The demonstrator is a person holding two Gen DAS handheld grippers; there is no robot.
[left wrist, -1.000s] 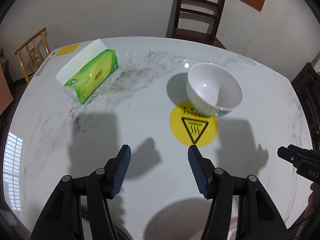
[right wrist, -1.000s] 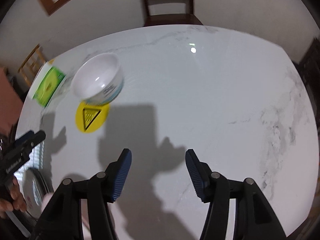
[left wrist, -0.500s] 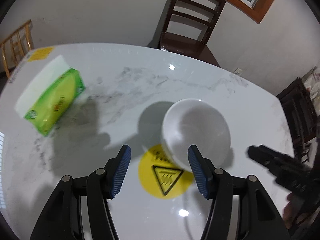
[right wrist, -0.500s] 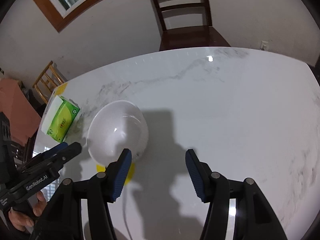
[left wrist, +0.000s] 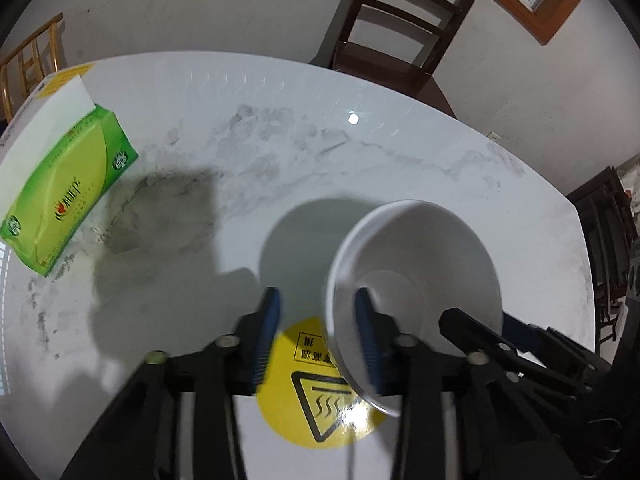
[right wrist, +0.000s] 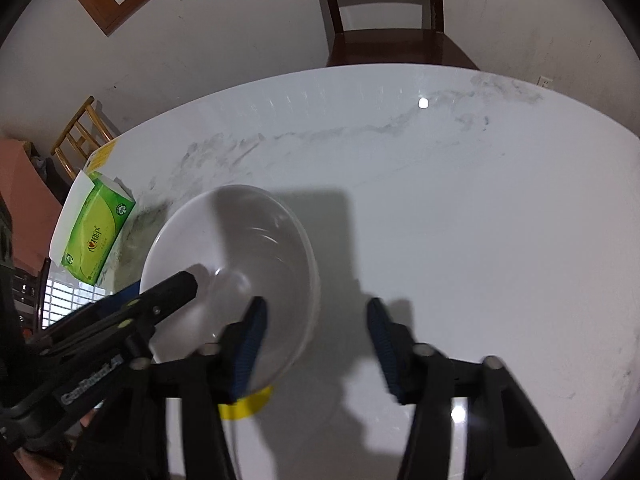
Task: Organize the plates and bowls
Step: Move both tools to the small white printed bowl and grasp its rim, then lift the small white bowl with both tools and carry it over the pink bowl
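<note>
On the marble table (left wrist: 400, 152), both grippers, a second ago apart from the white bowl (left wrist: 424, 264), now straddle its opposite walls, the left gripper (left wrist: 316, 340) and right gripper (right wrist: 316, 344) closing their jaws but not yet pressing, so lifting seems next.

A: Any room on that table (right wrist: 480, 208)?
B: Loads on the right, bare marble. Left's tighter: tissue box (left wrist: 68, 196) near the edge, bowl (left wrist: 420, 264) in the middle on the yellow sticker (left wrist: 316, 404).
</note>
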